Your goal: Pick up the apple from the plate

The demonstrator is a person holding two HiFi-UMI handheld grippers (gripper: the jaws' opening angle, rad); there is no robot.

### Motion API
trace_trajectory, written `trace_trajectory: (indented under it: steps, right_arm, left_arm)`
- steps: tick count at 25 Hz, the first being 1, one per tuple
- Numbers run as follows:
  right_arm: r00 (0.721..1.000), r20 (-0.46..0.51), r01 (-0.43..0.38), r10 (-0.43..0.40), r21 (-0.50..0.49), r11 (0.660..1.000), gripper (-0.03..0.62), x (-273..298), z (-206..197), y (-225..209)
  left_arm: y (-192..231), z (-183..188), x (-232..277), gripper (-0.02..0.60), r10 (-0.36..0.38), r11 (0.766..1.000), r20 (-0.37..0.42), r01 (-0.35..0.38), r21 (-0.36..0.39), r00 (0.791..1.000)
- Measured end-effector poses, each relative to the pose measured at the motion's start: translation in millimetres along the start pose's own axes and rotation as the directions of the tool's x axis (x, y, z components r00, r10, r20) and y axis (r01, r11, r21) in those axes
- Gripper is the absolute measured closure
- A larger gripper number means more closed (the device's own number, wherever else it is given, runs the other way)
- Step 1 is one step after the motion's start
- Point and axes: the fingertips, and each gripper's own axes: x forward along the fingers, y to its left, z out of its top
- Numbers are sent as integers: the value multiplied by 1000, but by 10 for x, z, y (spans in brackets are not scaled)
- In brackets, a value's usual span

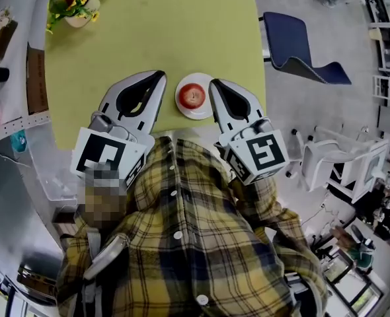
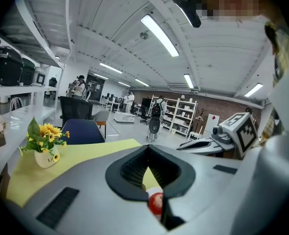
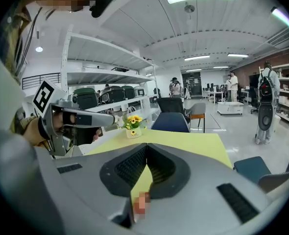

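Apple's flankers: left gripper (image 1: 160,76) and right gripper (image 1: 213,83), both with jaws closed and empty.
Apple (image 1: 194,96): sat on the white plate (image 1: 194,115) on the desk (image 1: 155,32), between the two tips and slightly ahead.
Nearer: the right gripper, seemingly.
Beyond: flower pot (image 1: 76,5).

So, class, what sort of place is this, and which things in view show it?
Probably an open-plan lab or workshop: storage shelving, a blue chair beside a yellow-green table, and long ceiling strip lights.
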Motion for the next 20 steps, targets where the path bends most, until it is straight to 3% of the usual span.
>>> trace_trajectory:
  steps: [13, 20]
  right_arm:
    - [997, -46, -63, 67, 80, 995, 595, 105, -398, -36]
    - [994, -84, -55, 63, 95, 994, 595, 280, -661, -40]
  left_arm:
    - [-10, -299, 78, 575, 20, 999, -53, -22, -24, 998]
    - [138, -555, 71, 574, 25, 999, -91, -29, -44, 996]
